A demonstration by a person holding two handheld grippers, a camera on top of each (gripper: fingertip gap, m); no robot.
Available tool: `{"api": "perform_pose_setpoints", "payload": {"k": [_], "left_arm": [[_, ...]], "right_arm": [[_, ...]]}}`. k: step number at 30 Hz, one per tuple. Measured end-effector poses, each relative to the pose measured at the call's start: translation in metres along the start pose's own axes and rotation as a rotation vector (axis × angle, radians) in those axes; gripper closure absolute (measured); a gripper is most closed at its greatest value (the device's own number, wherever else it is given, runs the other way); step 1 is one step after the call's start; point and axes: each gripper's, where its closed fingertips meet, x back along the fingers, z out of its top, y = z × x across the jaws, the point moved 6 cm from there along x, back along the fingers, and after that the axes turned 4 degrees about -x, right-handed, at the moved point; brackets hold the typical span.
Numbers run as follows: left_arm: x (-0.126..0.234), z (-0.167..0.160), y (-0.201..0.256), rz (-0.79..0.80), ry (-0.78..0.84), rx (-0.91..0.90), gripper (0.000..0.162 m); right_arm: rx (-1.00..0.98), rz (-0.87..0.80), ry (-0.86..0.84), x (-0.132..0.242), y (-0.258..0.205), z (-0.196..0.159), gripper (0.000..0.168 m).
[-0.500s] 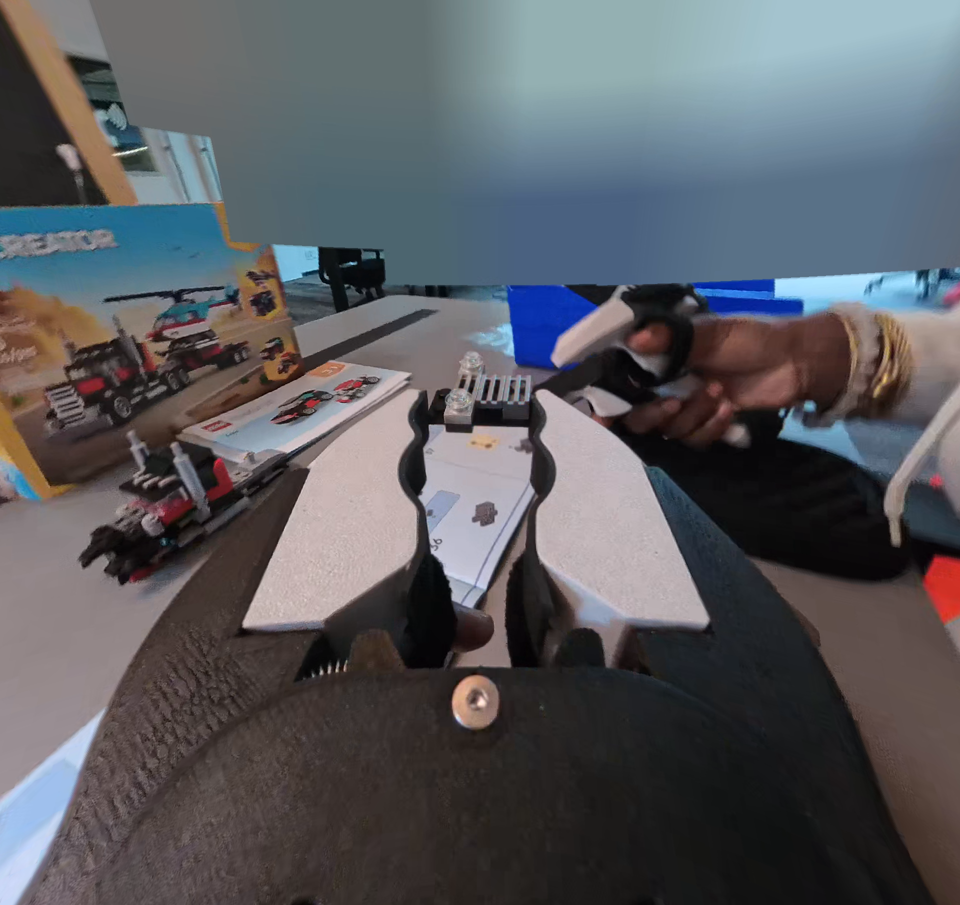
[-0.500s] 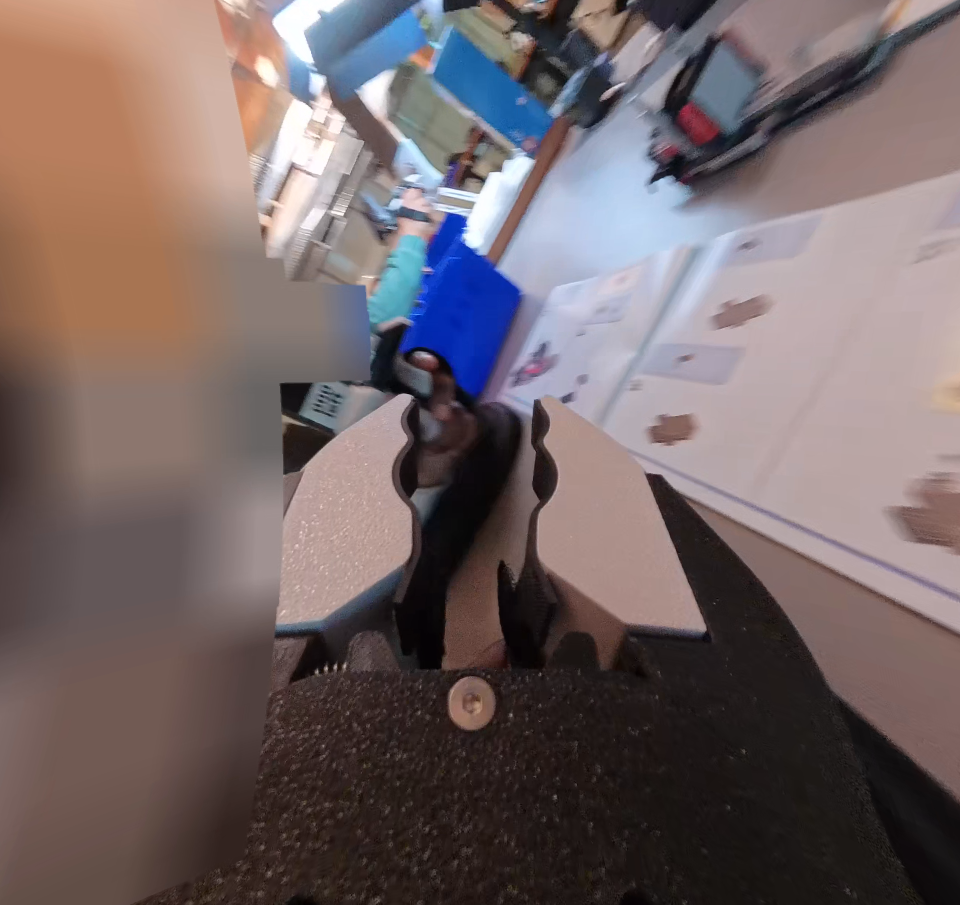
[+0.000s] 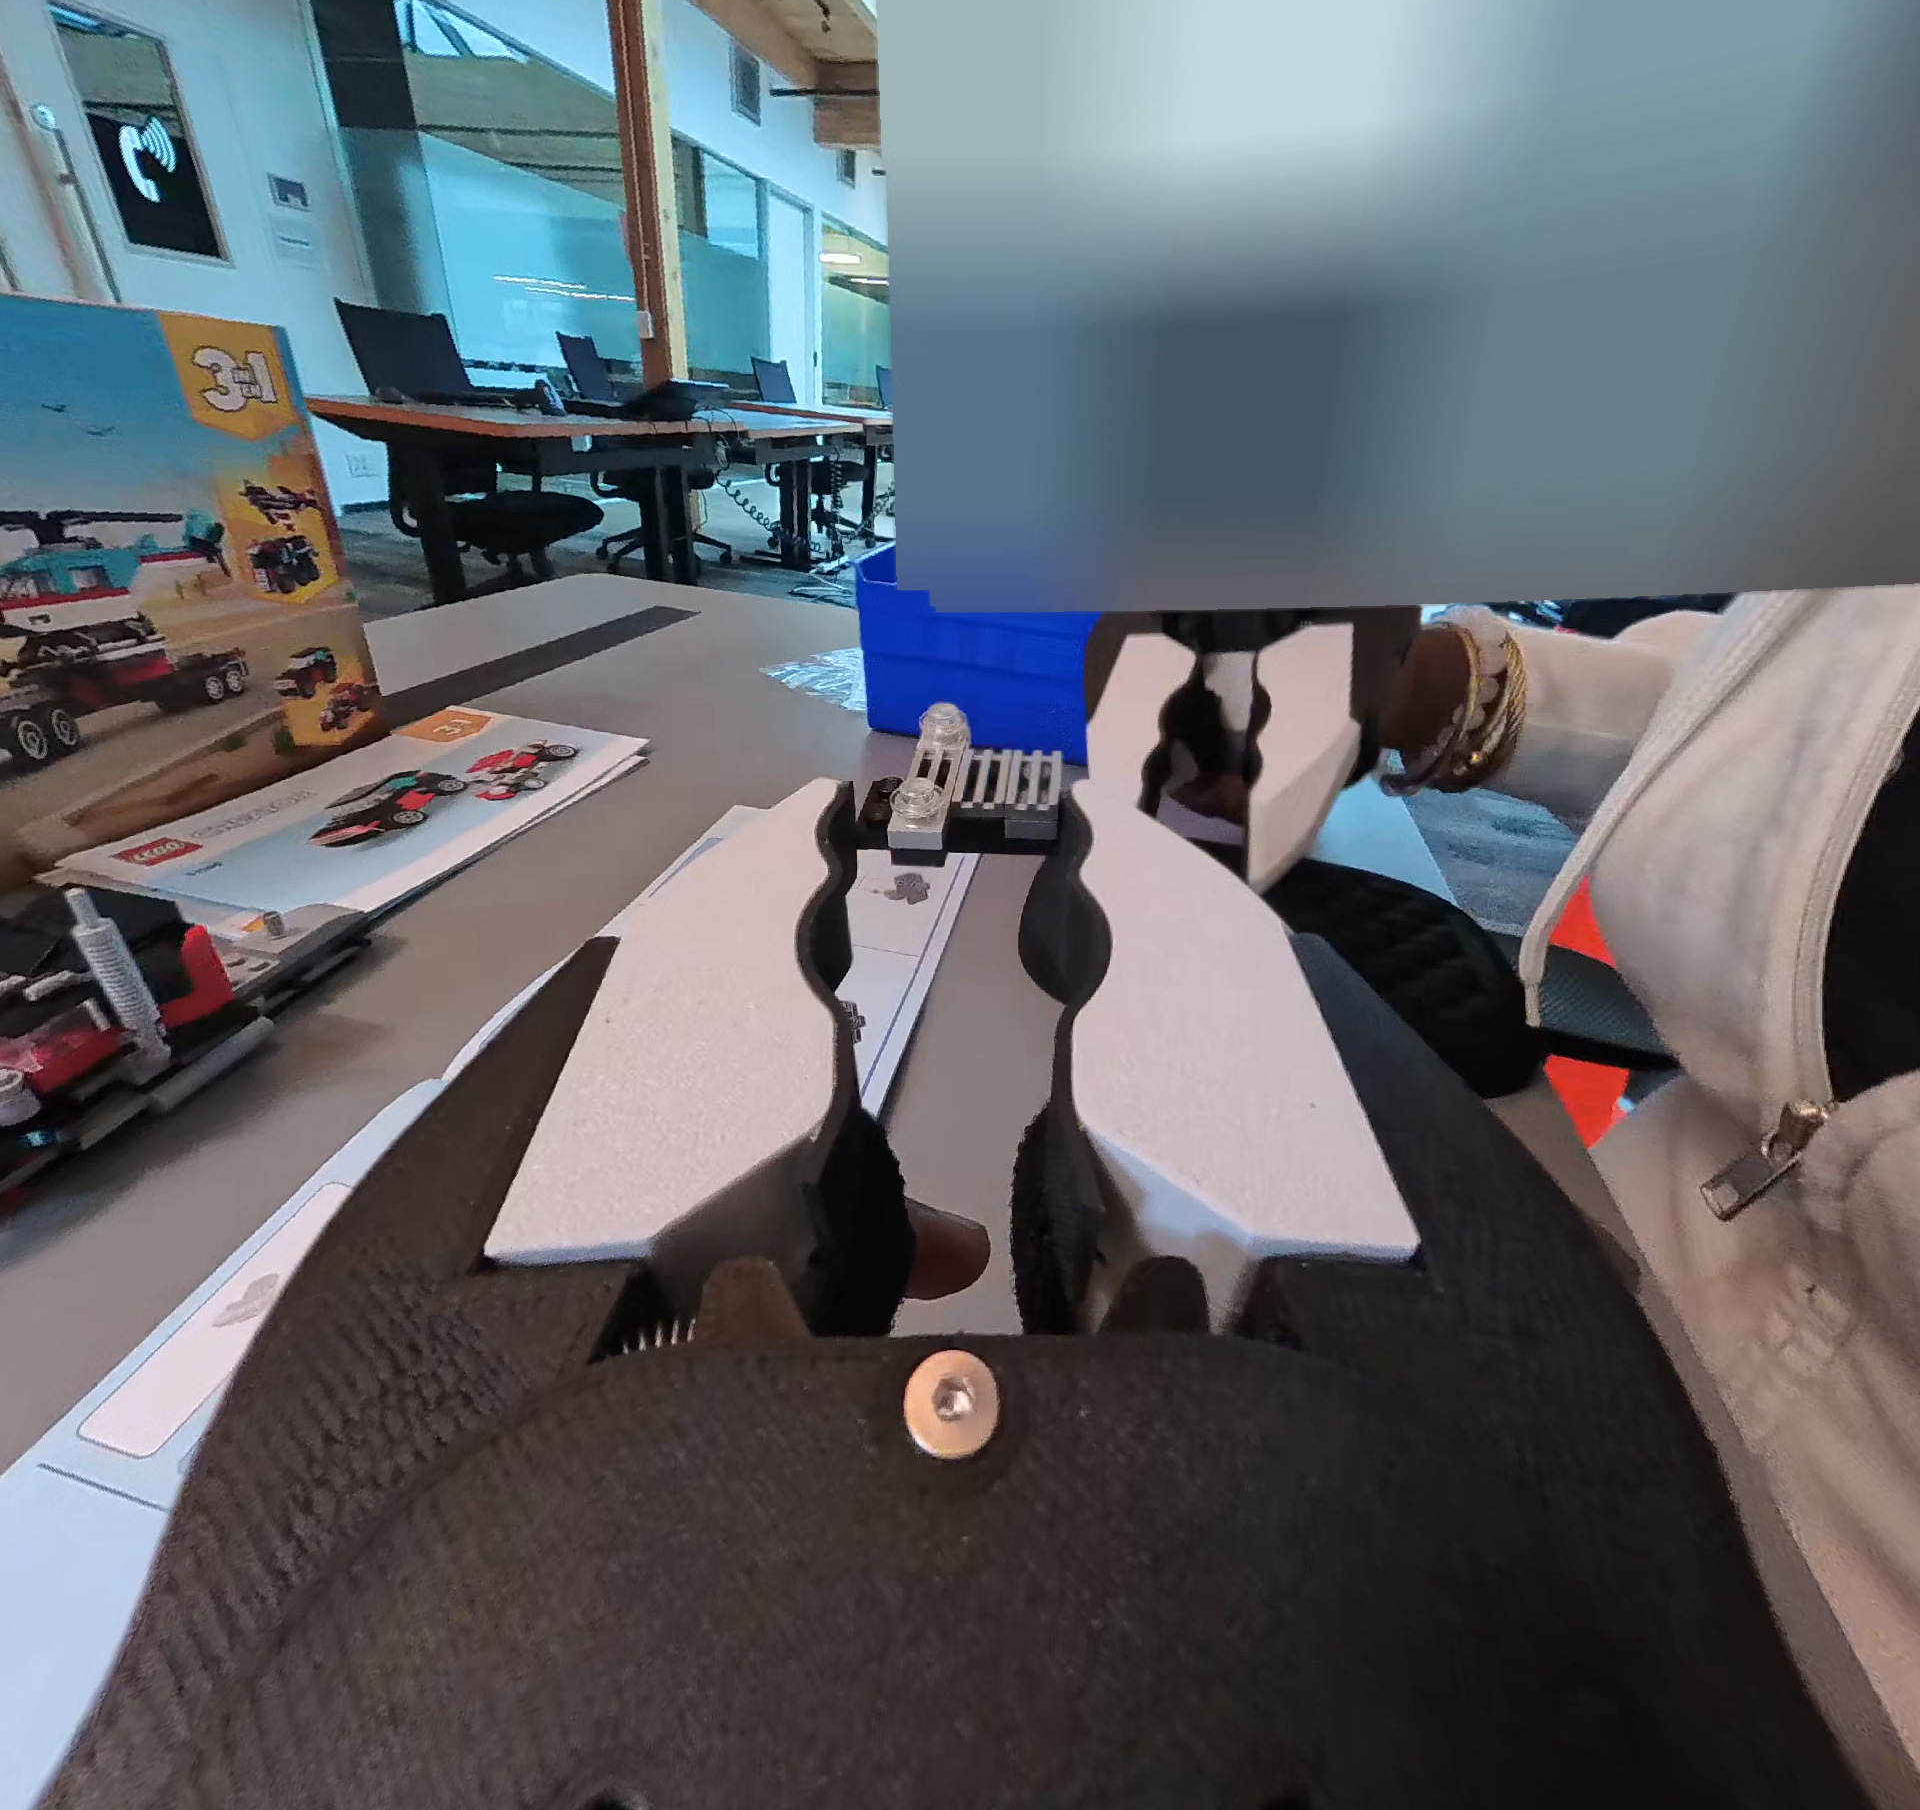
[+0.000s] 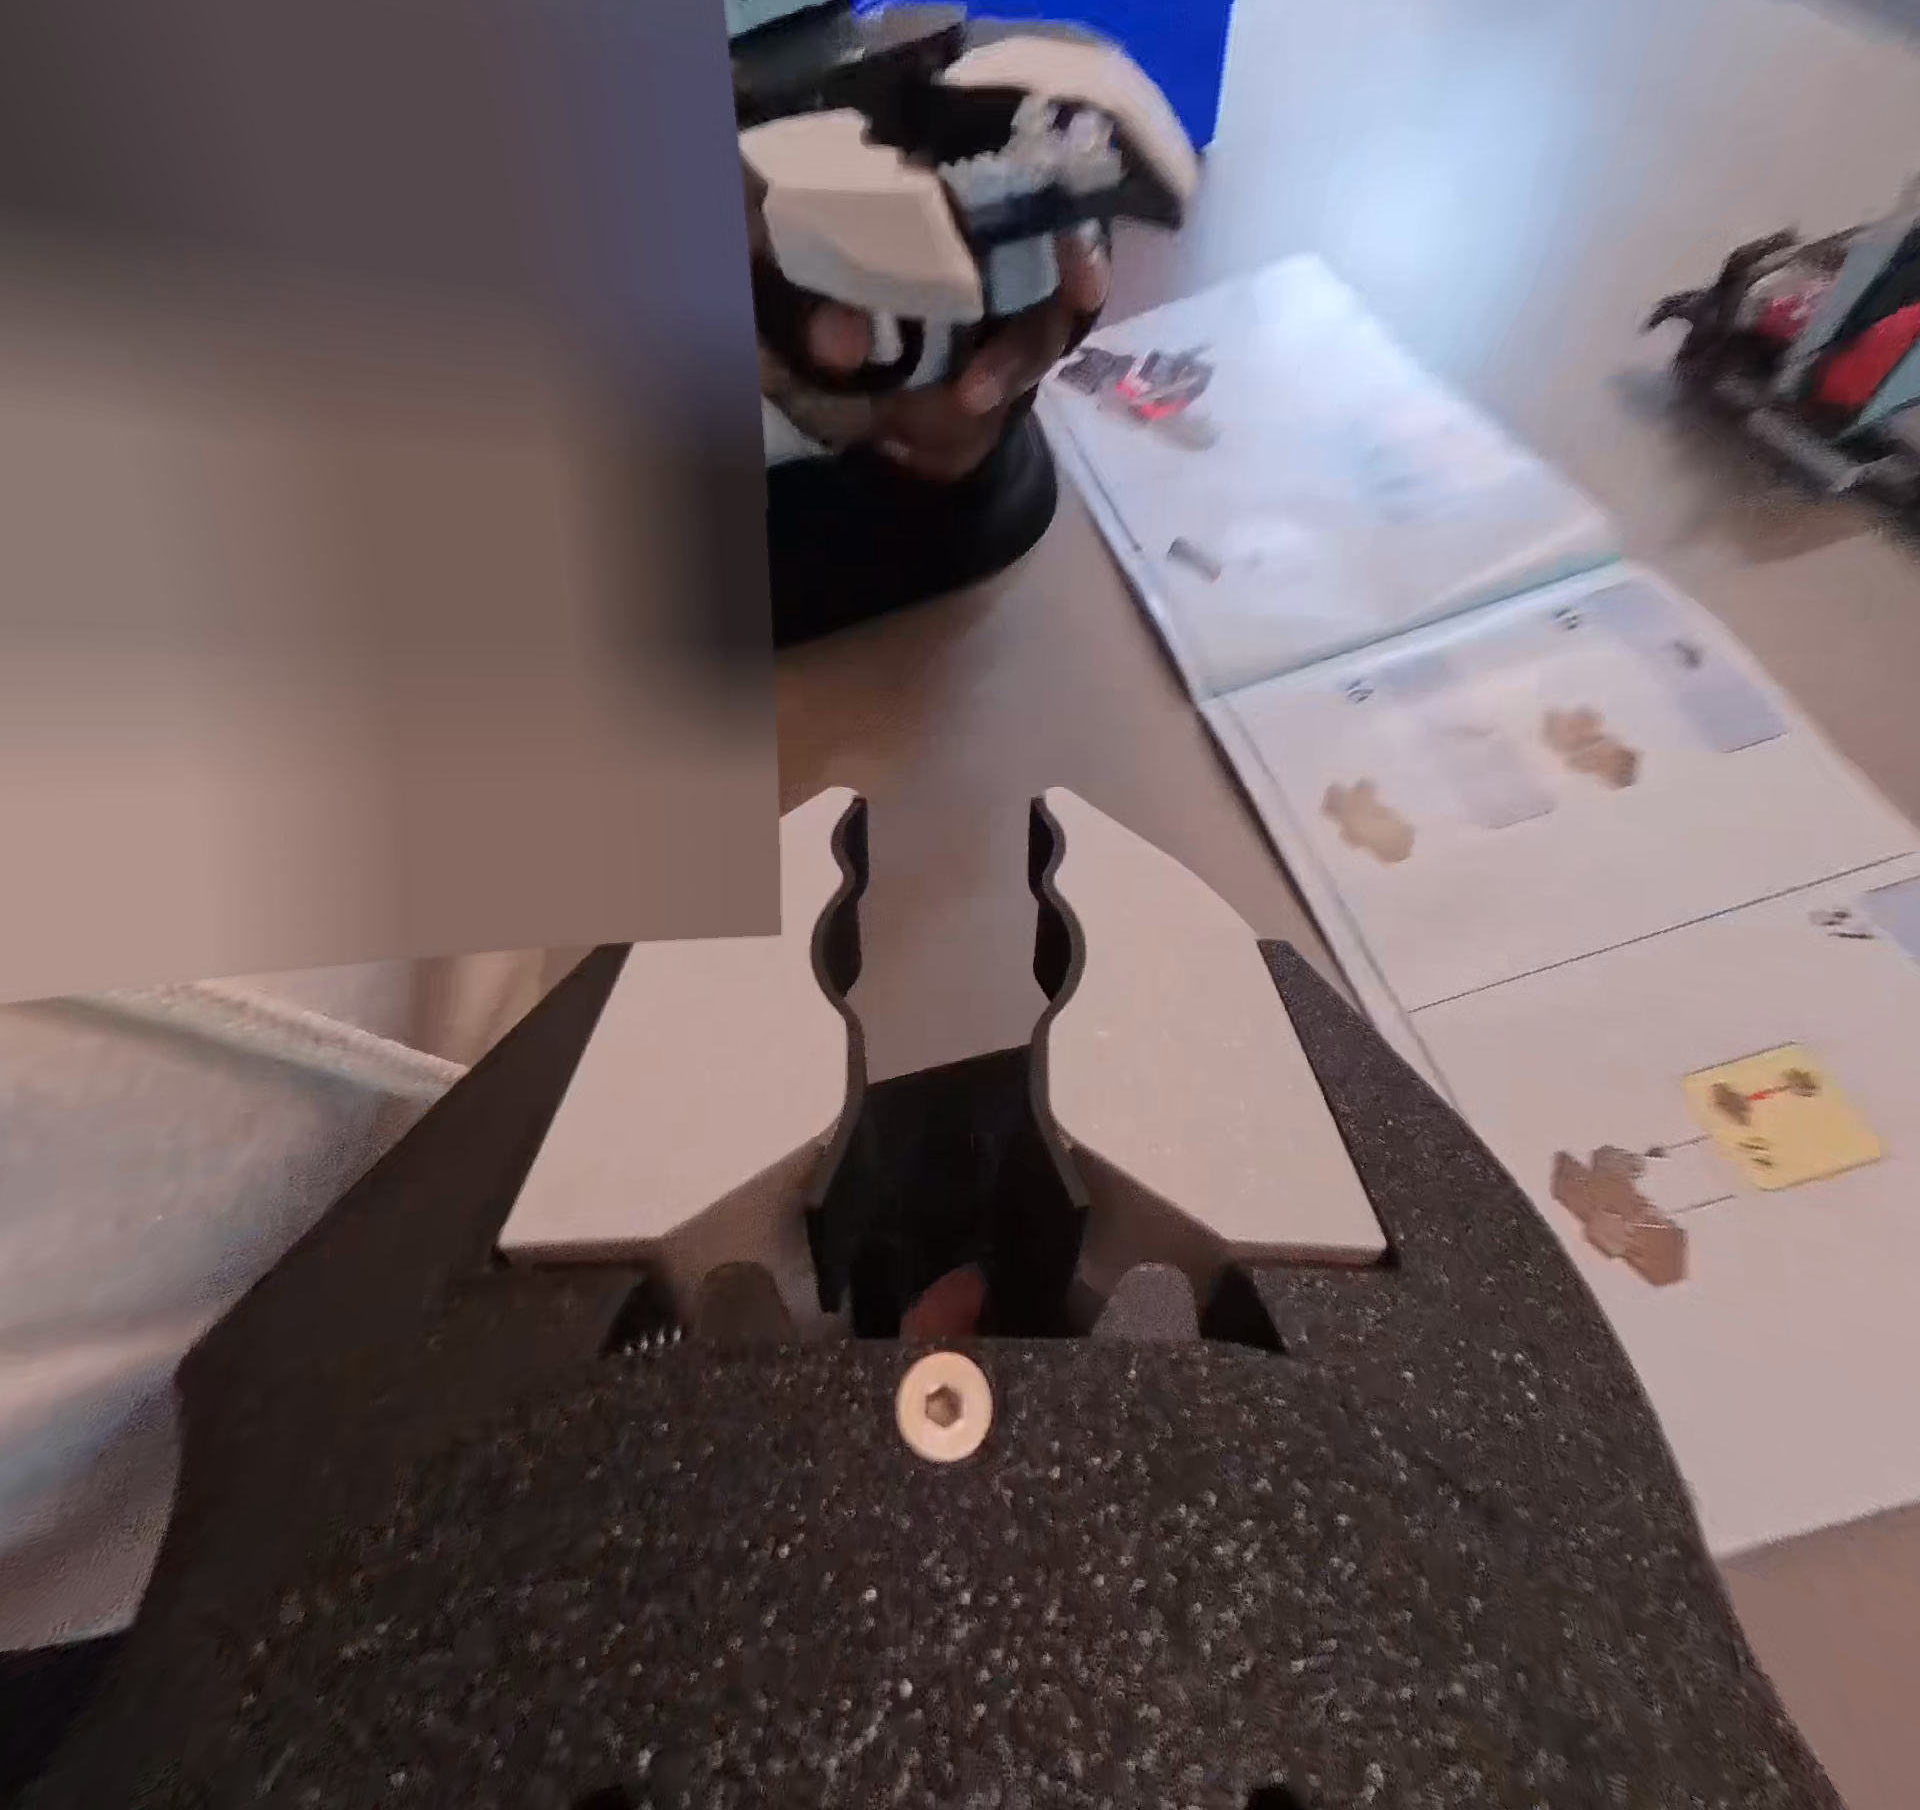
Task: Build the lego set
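Note:
My left gripper (image 3: 958,815) is shut on a small black and grey lego assembly (image 3: 966,796) with grey grille tiles and two clear round studs, held above the table. It also shows, blurred, in the right wrist view (image 4: 1049,165) inside the left gripper (image 4: 1039,191). My right gripper (image 4: 948,810) is open and empty over bare table, and it shows in the left wrist view (image 3: 1216,752) just right of the assembly. A partly built red and black lego truck (image 3: 94,991) sits at the left, also seen in the right wrist view (image 4: 1808,347).
An open instruction booklet (image 4: 1538,825) lies on the grey table (image 3: 499,939). A closed booklet (image 3: 364,815) and the lego box (image 3: 156,534) are at the left. A blue bin (image 3: 966,659) stands behind. A person's white sleeve (image 3: 1714,929) is at the right. About 10 centimeters separates my left fingertips from my right.
The right gripper has swung round from a tilted pose and now faces the left gripper over the table. The left gripper still holds the assembly, raised slightly, with the right gripper closer to it.

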Motion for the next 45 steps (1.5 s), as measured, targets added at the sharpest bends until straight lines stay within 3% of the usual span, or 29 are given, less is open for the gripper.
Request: {"api": "perform_pose_setpoints", "payload": {"k": [4, 9, 16, 27, 29, 32, 38, 41, 45], "left_arm": [[-0.001, -0.001, 0.001, -0.007, -0.01, -0.003, 0.125], [-0.004, -0.004, 0.005, -0.092, -0.042, 0.009, 0.125], [-0.005, -0.005, 0.011, -0.165, -0.055, 0.003, 0.125], [-0.006, -0.006, 0.014, -0.171, -0.069, -0.015, 0.125], [-0.005, -0.005, 0.012, -0.148, -0.058, -0.007, 0.112], [0.004, 0.003, 0.002, -0.074, 0.04, 0.054, 0.087], [0.02, 0.008, -0.025, 0.182, 0.107, 0.13, 0.094], [0.02, 0.005, -0.034, 0.273, -0.007, 0.072, 0.1], [0.009, -0.006, -0.048, 0.338, -0.344, -0.026, 0.118]], "right_arm": [[-0.02, 0.02, 0.1, -0.003, 0.001, 0.005, 0.133], [0.132, 0.039, 0.279, -0.003, 0.004, 0.034, 0.129], [0.309, 0.151, 0.222, -0.024, 0.005, 0.06, 0.136], [0.353, 0.115, 0.173, -0.04, 0.012, 0.063, 0.16], [0.347, 0.102, 0.178, -0.037, 0.012, 0.061, 0.16], [0.328, 0.025, 0.1, -0.033, 0.019, 0.044, 0.16], [0.317, -0.068, -0.206, -0.049, 0.023, -0.001, 0.16], [0.262, -0.055, -0.254, -0.057, 0.027, -0.005, 0.16], [0.256, -0.069, -0.394, -0.065, 0.034, -0.016, 0.16]]}}
